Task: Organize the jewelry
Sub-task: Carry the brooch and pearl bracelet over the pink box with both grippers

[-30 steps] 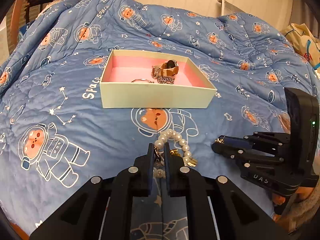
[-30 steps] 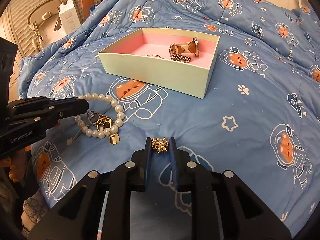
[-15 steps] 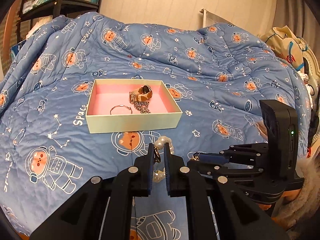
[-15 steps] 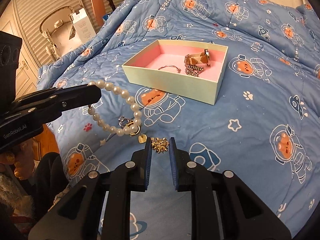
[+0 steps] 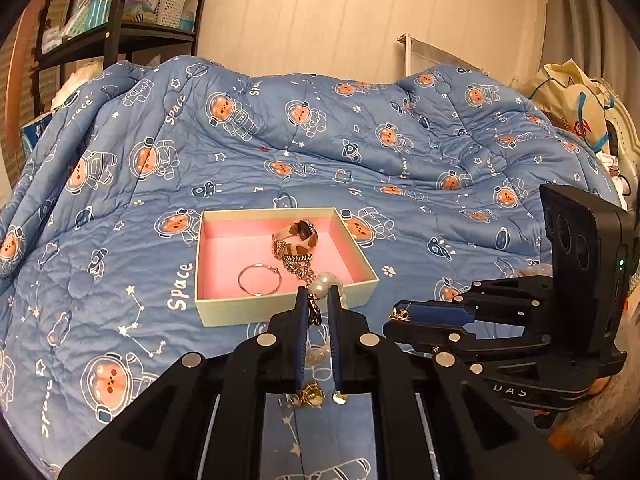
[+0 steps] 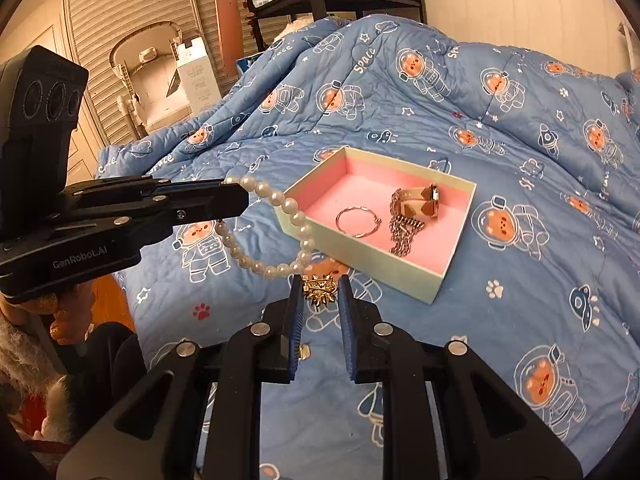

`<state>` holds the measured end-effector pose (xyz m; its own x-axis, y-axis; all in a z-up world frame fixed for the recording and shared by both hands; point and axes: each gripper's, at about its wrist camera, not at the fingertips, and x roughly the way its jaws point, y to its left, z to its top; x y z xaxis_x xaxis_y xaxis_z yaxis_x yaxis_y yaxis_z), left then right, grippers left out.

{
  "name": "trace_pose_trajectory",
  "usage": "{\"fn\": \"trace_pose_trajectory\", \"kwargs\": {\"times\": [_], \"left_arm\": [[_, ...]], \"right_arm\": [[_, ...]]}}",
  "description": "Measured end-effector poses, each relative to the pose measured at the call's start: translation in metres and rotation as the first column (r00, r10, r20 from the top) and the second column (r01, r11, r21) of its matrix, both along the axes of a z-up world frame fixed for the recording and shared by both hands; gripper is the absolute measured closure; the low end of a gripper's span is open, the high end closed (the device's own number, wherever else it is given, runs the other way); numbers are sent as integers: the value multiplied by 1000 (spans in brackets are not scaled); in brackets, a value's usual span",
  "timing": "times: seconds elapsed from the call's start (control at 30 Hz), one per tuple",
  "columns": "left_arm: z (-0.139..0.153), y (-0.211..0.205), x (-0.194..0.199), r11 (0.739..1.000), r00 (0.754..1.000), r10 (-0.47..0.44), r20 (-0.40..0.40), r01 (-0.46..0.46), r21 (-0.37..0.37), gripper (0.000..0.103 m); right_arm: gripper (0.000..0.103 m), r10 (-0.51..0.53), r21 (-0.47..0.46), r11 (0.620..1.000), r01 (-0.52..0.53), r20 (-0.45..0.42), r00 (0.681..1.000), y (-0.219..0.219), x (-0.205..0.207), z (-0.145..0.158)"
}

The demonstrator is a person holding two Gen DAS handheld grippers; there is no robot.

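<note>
I had my left gripper (image 5: 318,304) clamped on the pearl bracelet (image 6: 276,236), which hung off the quilt (image 6: 500,92) in a loop from the fingertips, with small gold charms (image 5: 316,394) dangling low between the fingers. In my right gripper (image 6: 319,290) I pinched a spiky gold brooch (image 6: 319,289) between the blue pads (image 6: 297,320), its points showing at the tip. Both tools were raised above the bed, the left one to the left of the right and near it, and the bracelet's loop hung just in front of my right fingertips. The pale green box (image 5: 280,312) with its pink lining sat on the blue astronaut quilt beyond both grippers. Inside it lay a thin silver hoop (image 5: 259,279) toward the near wall, and beside it a watch (image 5: 300,236) with a pale strap, resting against a heap of silver chain (image 5: 299,266)
</note>
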<state>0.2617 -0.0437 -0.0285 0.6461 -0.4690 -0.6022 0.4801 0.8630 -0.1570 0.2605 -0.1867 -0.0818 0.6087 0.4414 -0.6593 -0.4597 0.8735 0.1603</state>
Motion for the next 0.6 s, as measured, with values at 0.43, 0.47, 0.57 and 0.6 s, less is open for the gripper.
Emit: {"fn": "trace_pose_trajectory", "kwargs": {"times": [0.43, 0.47, 0.57, 0.6], "left_arm": [[-13, -10, 77, 995, 999, 21, -28, -18, 97, 94], [-15, -10, 82, 995, 999, 25, -36, -22, 94, 94], [-20, -10, 96, 997, 998, 31, -62, -26, 78, 94], [-21, -10, 101, 997, 997, 32, -66, -27, 79, 94]], "right_arm": [[85, -24, -22, 999, 23, -62, 998, 2, 88, -5], [85, -24, -27, 999, 22, -72, 997, 2, 93, -8], [85, -21, -36, 999, 18, -103, 994, 5, 106, -16], [85, -22, -36, 999, 18, -115, 993, 5, 110, -19]]}}
